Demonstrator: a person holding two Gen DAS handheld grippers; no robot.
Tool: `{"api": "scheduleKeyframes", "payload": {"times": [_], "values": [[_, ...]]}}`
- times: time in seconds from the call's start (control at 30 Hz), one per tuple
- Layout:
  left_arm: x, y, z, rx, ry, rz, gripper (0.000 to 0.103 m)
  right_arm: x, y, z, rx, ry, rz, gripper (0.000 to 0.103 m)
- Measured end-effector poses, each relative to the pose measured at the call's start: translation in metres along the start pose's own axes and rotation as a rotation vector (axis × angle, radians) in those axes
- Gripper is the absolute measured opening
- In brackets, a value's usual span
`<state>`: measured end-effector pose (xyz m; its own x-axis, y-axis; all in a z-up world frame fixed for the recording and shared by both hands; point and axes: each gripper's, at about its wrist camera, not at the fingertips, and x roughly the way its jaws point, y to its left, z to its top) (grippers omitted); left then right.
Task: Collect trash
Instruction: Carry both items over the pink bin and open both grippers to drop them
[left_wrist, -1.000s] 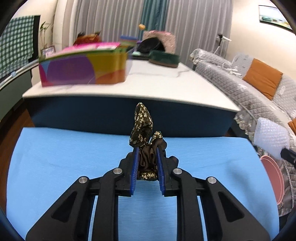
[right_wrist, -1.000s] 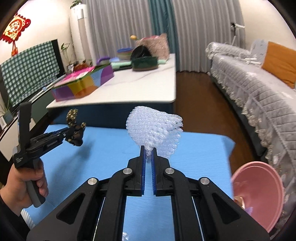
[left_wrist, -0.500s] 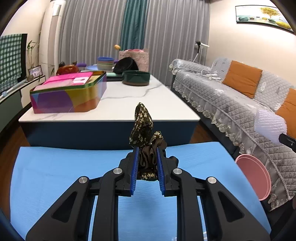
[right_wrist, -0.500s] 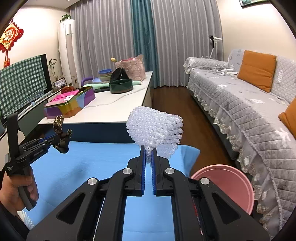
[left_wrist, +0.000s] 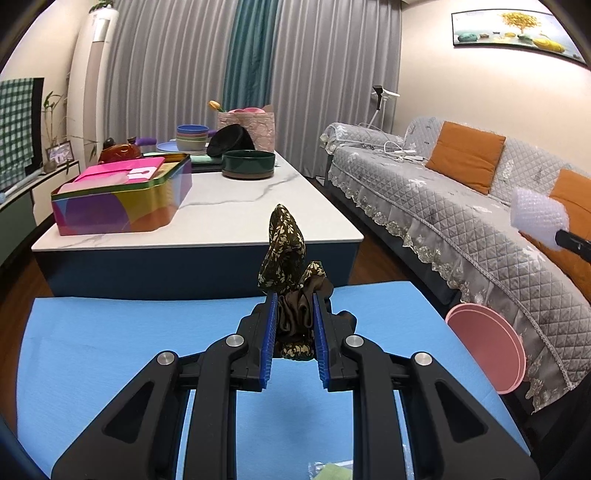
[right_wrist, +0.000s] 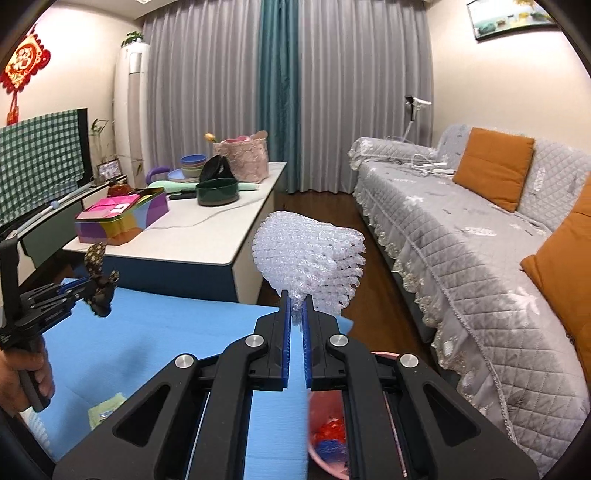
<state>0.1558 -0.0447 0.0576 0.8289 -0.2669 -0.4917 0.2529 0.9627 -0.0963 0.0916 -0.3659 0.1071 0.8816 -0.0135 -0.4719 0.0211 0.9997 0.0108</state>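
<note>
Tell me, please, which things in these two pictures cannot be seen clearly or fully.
- Pink bin, right wrist view: mostly hidden behind the right gripper; its contents are blurred.
- Green packet, left wrist view: cut off by the bottom edge.
- Bubble wrap, left wrist view: the gripper holding it is cut off at the right edge.

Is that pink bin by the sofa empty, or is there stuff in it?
Not empty: the round pink plastic bin holds red and blue scraps at its bottom.

Both grippers have black angular linkage arms, silver round screws and ribbed blue fingers (left_wrist: 269, 332).
</note>
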Motion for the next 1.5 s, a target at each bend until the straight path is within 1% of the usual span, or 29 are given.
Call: {"api": "scheduleKeyframes", "payload": {"times": [0.2,0.33,0.63,0.87,1.03,1.3,1.5], "values": [[0.003,-0.018,-0.01,0.027,0.017,-0.011,0.019,0.009,-0.026,-0.016,0.048,0.009,-0.047,0.006],[0.009,-0.034,-0.016,0.041,0.033,-0.024,0.019,0.01,-0.04,-0.019,0.052,0.0,-0.091,0.006],[0.025,-0.072,-0.024,0.071,0.064,-0.073,0.019,0.006,-0.067,-0.024,0.073,-0.005,-0.161,0.006],[0.037,-0.117,-0.021,0.102,0.071,-0.13,0.019,0.01,-0.087,-0.031,0.087,0.016,-0.208,0.006],[0.052,-0.155,-0.021,0.114,0.081,-0.183,0.019,0.015,-0.102,-0.037,0.101,0.037,-0.23,0.006],[0.076,-0.215,-0.025,0.154,0.107,-0.26,0.019,0.027,-0.117,-0.049,0.099,0.082,-0.249,0.006],[0.089,-0.244,-0.031,0.175,0.13,-0.295,0.019,0.035,-0.125,-0.055,0.104,0.11,-0.253,0.006]]}}
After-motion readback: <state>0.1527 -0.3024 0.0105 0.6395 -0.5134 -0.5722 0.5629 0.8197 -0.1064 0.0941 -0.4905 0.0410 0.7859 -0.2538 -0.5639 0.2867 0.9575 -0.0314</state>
